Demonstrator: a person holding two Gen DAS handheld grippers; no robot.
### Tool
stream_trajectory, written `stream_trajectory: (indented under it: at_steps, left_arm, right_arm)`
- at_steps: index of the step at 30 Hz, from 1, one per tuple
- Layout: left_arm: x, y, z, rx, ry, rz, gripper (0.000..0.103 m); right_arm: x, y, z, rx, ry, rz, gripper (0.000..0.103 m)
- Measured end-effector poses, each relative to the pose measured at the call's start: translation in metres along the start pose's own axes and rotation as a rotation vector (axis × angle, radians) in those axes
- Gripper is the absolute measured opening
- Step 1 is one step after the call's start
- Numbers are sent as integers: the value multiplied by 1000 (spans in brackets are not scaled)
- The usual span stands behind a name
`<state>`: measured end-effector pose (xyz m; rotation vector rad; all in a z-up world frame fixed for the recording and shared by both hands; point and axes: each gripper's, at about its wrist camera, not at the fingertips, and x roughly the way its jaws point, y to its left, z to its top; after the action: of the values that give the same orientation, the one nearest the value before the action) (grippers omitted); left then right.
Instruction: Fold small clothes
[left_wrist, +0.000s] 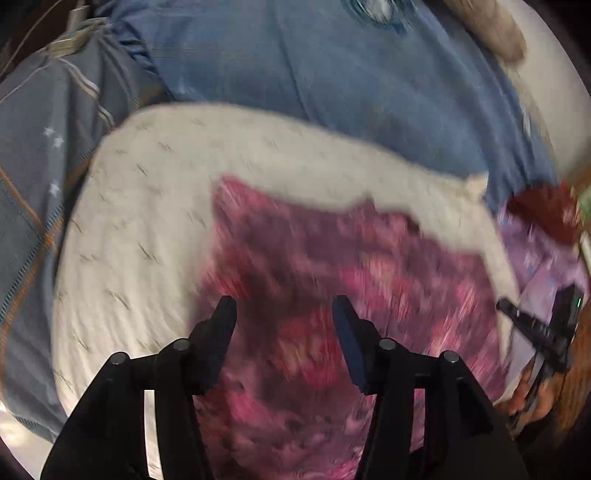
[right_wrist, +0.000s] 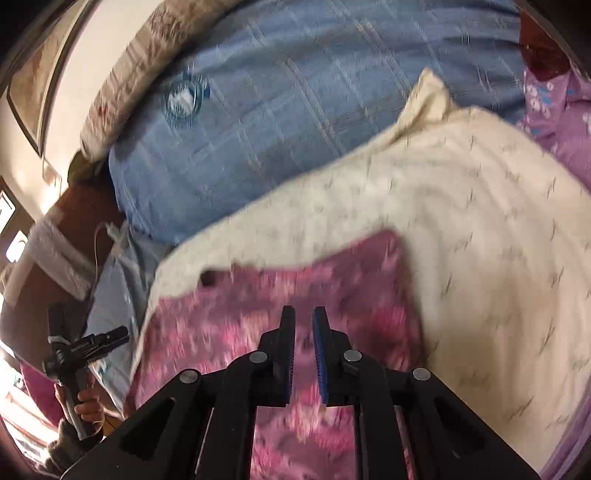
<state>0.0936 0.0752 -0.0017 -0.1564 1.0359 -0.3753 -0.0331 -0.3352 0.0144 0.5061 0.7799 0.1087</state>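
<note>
Pink patterned garment (left_wrist: 332, 295) lay flat on cream knitted blanket (left_wrist: 147, 221), itself spread over the bed's blue cover (left_wrist: 369, 81). Left gripper (left_wrist: 284, 314) hovered above the garment, fingers spread, nothing between. Right gripper (right_wrist: 303, 325): fingers nearly together, a narrow gap, holding nothing. Both views blurred.

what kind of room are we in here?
Most likely a bedroom, working on a bed: a blue checked bedsheet under everything, a cream blanket spread on it, a floral pillow against the wall. The pink garment lies on the blanket.
</note>
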Motion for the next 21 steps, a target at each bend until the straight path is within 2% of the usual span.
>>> stream_trajectory:
  at_steps: [1,2,3,4,5,6,8,10,12,13,15,17,19,21]
  left_arm:
    - [23,-6,-13,23,57,45,53]
    - [40,-7,-20,33,79,94,56]
    - [42,-11,-22,53,39,134,58]
    - [41,-19,-23,97,8,180,59]
    - [40,-24,-22,107,17,197,57]
    - [36,-28,-21,105,18,193,55]
    - [22,-37,-21,124,-2,175,55]
    - [5,-45,-24,151,-48,208,56]
    - [-7,-56,-31,170,-79,211,57]
    - [-8,-58,-35,172,-81,215,58]
    - [-8,-65,-47,174,-64,216,62]
    - [-4,-64,-57,173,-39,203,71]
    - [4,-66,-70,181,2,201,73]
    - [19,-66,-72,178,46,232,75]
  right_arm:
    - [7,-3,-10,1,25,-19,11]
    - [25,-11,-24,11,85,-67,4]
    - [36,-19,-32,24,114,-73,1]
    - [35,-25,-37,43,69,-40,0]
    - [31,-26,-35,65,67,-33,0]
    - [29,-24,-32,73,76,-37,6]
    - [16,-15,-29,58,62,-30,10]
    - [-4,-4,-30,18,34,-21,12]
    - [-18,1,-39,10,24,-4,23]
    - [-24,3,-45,14,27,3,25]
    - [-32,4,-59,16,43,8,26]
    - [-41,-2,-76,9,60,-4,26]
    - [-37,-10,-91,10,95,-25,25]
    - [-23,-25,-101,52,140,-44,25]
